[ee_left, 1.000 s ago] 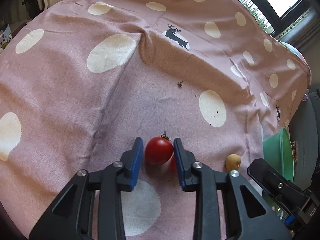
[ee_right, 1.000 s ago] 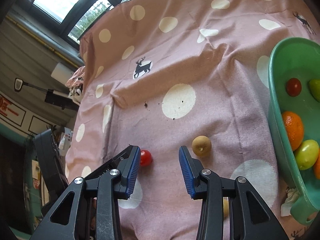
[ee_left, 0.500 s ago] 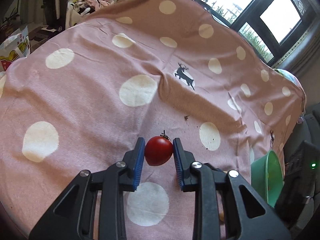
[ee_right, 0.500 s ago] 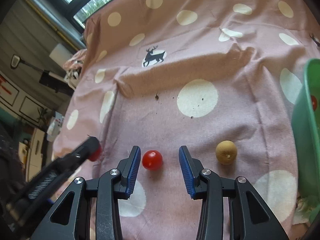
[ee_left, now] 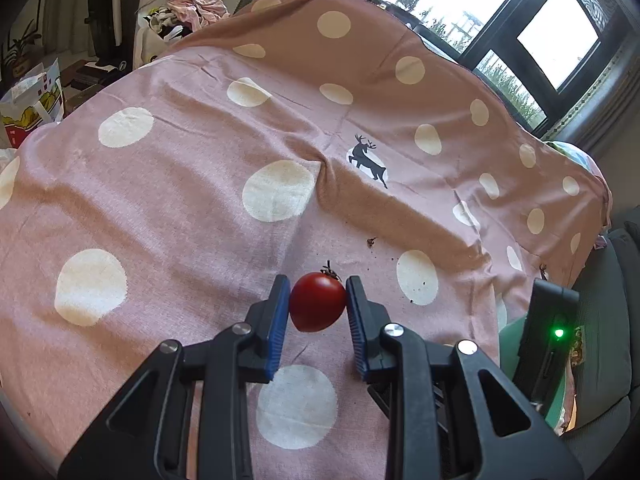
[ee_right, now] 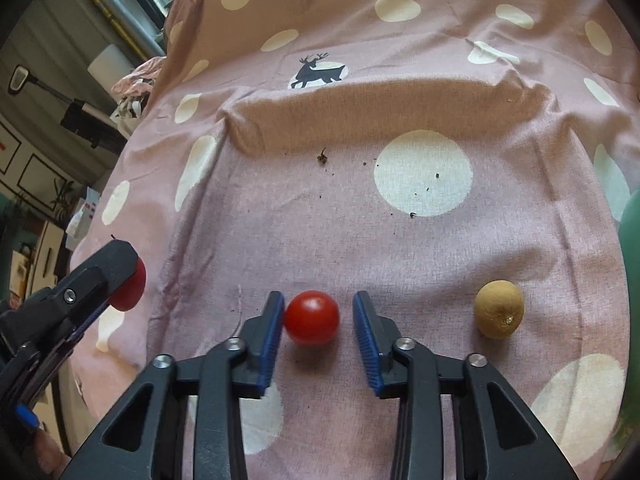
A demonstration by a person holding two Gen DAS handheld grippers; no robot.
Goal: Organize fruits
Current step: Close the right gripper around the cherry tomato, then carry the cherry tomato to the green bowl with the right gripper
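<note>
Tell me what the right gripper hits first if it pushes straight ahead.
The right gripper would meet the small red tomato lying between its open fingers on the tablecloth; it sits close to the left finger.

Dark-framed windows bright with daylight, pink polka-dot cloth with deer print, heaped clothes, printed bag

Lived-in home room, pink polka-dot cotton tablecloth with black deer prints, heap of crumpled laundry, printed shopping bag, dark-framed windows onto greenery
</note>
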